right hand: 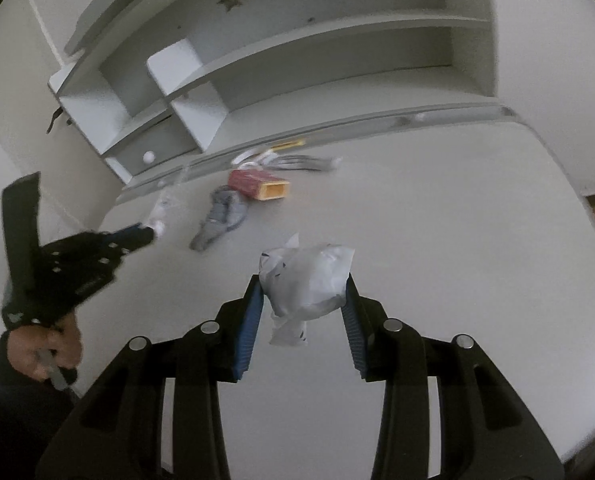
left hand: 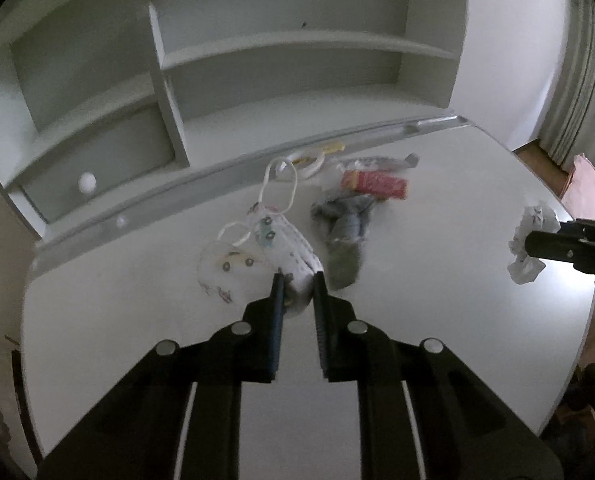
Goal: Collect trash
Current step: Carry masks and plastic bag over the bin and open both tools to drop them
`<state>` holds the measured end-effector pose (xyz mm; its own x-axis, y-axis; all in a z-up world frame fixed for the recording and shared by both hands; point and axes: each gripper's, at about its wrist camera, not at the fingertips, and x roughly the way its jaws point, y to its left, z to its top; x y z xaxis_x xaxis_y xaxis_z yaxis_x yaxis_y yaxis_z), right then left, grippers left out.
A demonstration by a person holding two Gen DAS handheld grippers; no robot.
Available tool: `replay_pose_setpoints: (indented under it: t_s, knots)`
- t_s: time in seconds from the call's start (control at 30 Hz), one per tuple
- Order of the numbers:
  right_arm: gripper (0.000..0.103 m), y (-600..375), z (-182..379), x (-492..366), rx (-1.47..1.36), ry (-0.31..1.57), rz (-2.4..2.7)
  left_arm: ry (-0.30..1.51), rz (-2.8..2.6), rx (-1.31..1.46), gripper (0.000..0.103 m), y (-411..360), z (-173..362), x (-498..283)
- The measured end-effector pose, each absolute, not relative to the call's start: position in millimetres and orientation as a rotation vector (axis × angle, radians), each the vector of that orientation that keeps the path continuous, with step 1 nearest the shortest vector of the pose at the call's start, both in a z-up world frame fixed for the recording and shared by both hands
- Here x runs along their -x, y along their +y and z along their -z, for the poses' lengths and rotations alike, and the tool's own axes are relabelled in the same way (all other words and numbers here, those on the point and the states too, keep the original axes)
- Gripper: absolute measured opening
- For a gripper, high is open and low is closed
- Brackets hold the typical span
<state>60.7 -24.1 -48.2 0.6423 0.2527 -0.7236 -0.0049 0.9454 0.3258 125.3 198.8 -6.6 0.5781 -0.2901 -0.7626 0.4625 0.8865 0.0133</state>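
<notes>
While the left gripper pinches a printed mask above the desk, only the right view shows the right gripper clamped on a crumpled wrapper, with a red box beyond.

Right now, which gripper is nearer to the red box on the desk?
Left. The left gripper, shut on a printed face mask, is just short of the grey sock beside the red box. The right gripper, shut on crumpled paper, is farther back.

You have two face masks, one red carton, one grey cloth, one crumpled paper, one long wrapper on the table
</notes>
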Motion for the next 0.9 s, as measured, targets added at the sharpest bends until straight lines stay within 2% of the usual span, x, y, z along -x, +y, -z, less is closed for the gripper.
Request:
replay_pose_setpoints:
  t_s: [0.17,0.5,0.7,0.9]
  knots:
    - [0.038,-75,43,-11,-0.345,0.819,-0.016,0.793,0.556,-0.251,0.015,150,-16,-103]
    - [0.038,-221,67,159,-0.528,0.763,0.425,0.74,1.067,-0.347,0.015,-48,-21,-5]
    - [0.038,-284,105,265,-0.656,0.771,0.661,0.761,1.345,-0.424,0.015,-158,2,75]
    - [0.038,-325,161,339,-0.785,0.821,0.799,0.817,1.52,-0.504,0.015,-241,50,142]
